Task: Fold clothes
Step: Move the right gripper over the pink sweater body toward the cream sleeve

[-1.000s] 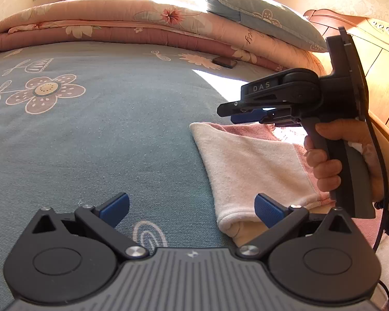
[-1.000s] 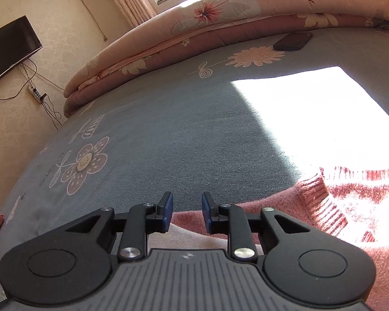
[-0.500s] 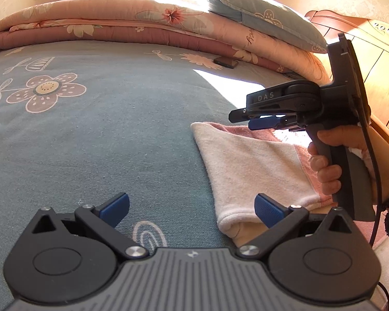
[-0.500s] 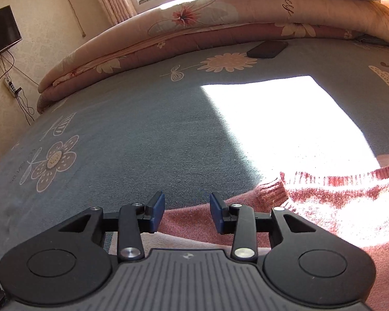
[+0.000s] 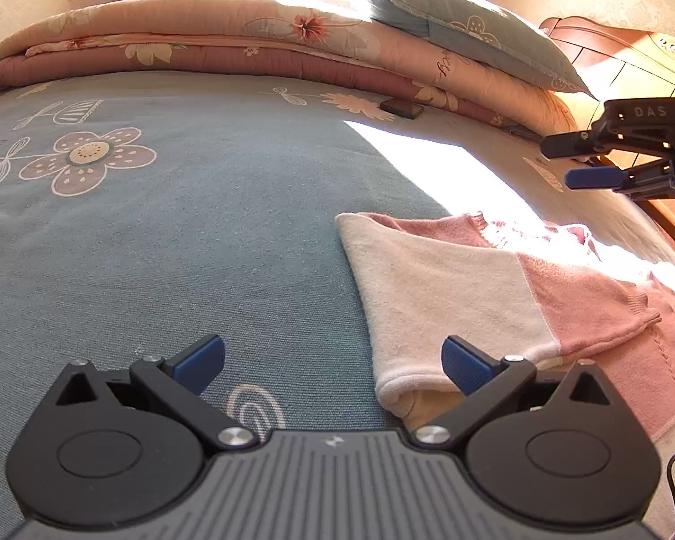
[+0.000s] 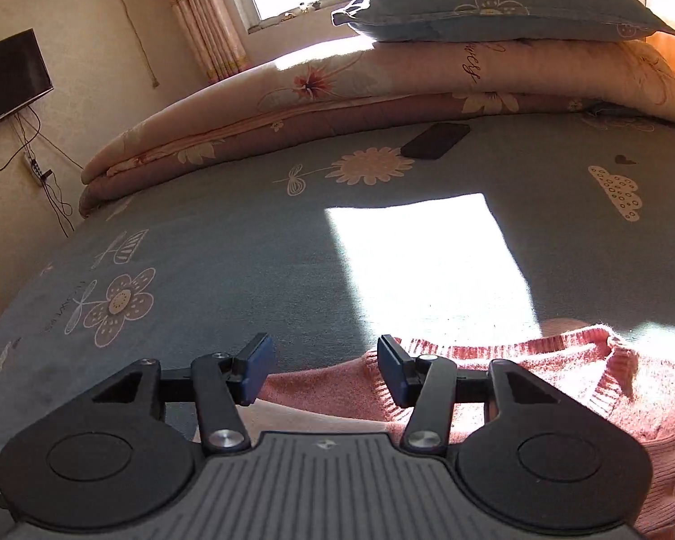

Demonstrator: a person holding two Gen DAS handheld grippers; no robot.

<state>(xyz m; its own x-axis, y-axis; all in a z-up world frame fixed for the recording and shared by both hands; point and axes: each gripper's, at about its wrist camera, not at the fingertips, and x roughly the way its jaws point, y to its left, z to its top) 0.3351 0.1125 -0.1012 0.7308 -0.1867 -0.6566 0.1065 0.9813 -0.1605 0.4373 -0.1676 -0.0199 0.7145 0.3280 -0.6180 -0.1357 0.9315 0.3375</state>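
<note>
two sets of tongs, nothing gripped. left tongs [image 5: 333, 362] spread wide, low over the bed [image 5: 180, 234], at the near edge of the folded pink-and-cream sweater [image 5: 450, 288]. right tongs [image 6: 324, 369] parted, held above the sweater's far pink edge. dark phone [image 6: 435, 140] beside the stacked quilt [image 6: 337, 90].

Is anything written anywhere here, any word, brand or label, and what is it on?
"DAS": raised letters on the black right hand-held gripper.
Cursive word on the folded peach floral quilt: too distorted to read.
Small lettering beside the flower on the blue-grey bedsheet: too blurred.
</note>
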